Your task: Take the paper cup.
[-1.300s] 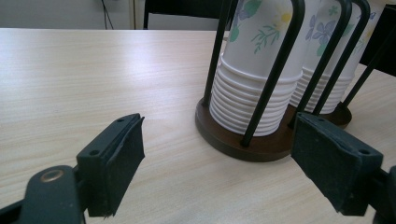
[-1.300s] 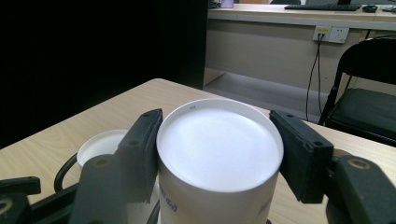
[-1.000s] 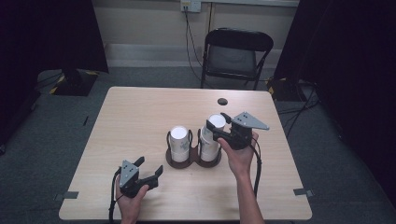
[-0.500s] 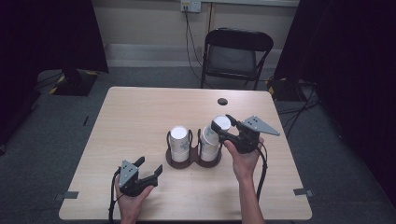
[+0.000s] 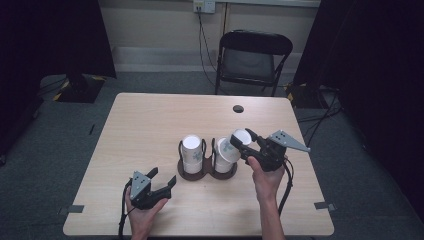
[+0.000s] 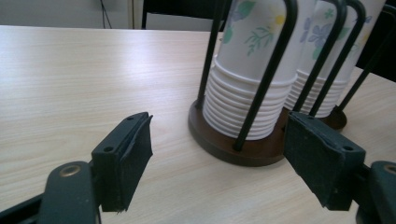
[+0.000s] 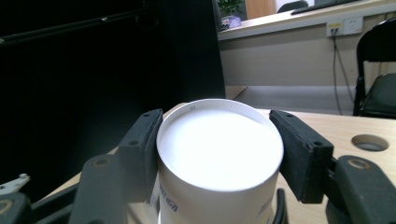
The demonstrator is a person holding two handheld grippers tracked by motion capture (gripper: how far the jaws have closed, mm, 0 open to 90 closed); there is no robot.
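A dark wooden cup holder [image 5: 206, 174] with black wire posts stands mid-table and carries two stacks of upturned white floral paper cups [image 5: 192, 151]. My right gripper [image 5: 240, 140] is shut on the top cup [image 5: 231, 146] of the right stack [image 5: 221, 162], tilted off to the right. In the right gripper view both pads press the cup [image 7: 219, 149]. My left gripper [image 5: 162, 177] rests on the table in front of the holder, to its left. It is open; its jaws have just been closing a little with nothing between them. Its view faces the holder base [image 6: 219, 142] and the ribbed stack [image 6: 250, 79].
A black folding chair [image 5: 252, 57] stands behind the table's far edge. A round cable hole [image 5: 238, 108] lies in the tabletop at the back right. Dark curtains hang at both sides, and a wall socket [image 5: 204, 6] with cables is at the back.
My right gripper has drawn the top cup to the right and tilted it away from its stack. The left hand has kept its place.
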